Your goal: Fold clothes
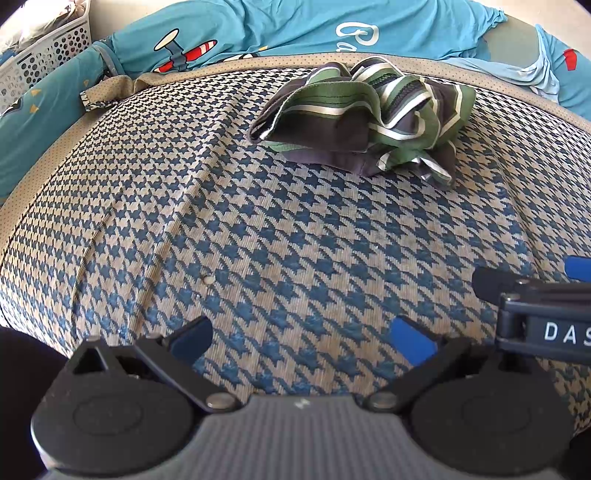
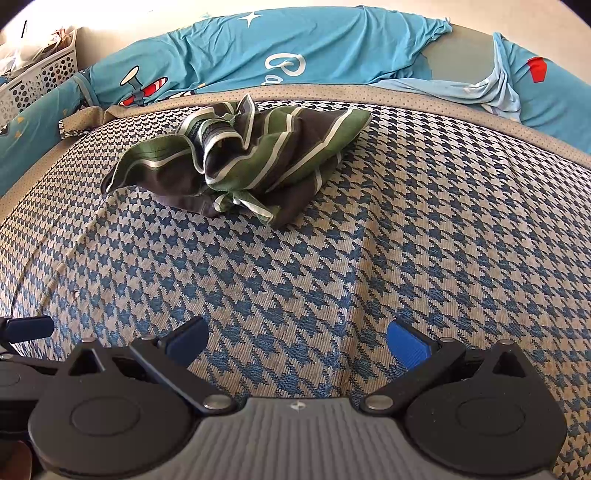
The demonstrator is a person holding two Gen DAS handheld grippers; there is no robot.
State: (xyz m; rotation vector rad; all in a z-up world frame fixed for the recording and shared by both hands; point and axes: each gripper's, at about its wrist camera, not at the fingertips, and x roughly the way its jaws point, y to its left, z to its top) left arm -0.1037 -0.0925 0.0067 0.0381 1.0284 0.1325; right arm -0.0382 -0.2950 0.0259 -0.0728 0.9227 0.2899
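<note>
A crumpled green, grey and white striped garment (image 1: 365,114) (image 2: 236,155) lies in a heap on the houndstooth cushion (image 1: 258,240) (image 2: 406,221), close to its far edge and just short of the tan dotted piping (image 1: 229,64) (image 2: 424,98) that rims it. One loose corner sticks out toward the left, and a knotted bit of the fabric points toward the near side.

Between the heap and the near edge the cushion is bare patterned cloth, with only shallow creases; there is also free room to the heap's left and right.

Both claws hover over that near stretch, well apart from the garment. The left gripper (image 1: 303,336) has its blue-padded fingers spread wide and holds nothing. The right gripper (image 2: 295,338) is likewise spread wide and empty; its black body shows at the right side of the left wrist view.

Beyond the far edge, teal bedding with an aeroplane print (image 1: 258,29) (image 2: 295,48) bunches against the piping, and a white perforated basket (image 1: 51,48) (image 2: 37,77) stands past the far left corner.
</note>
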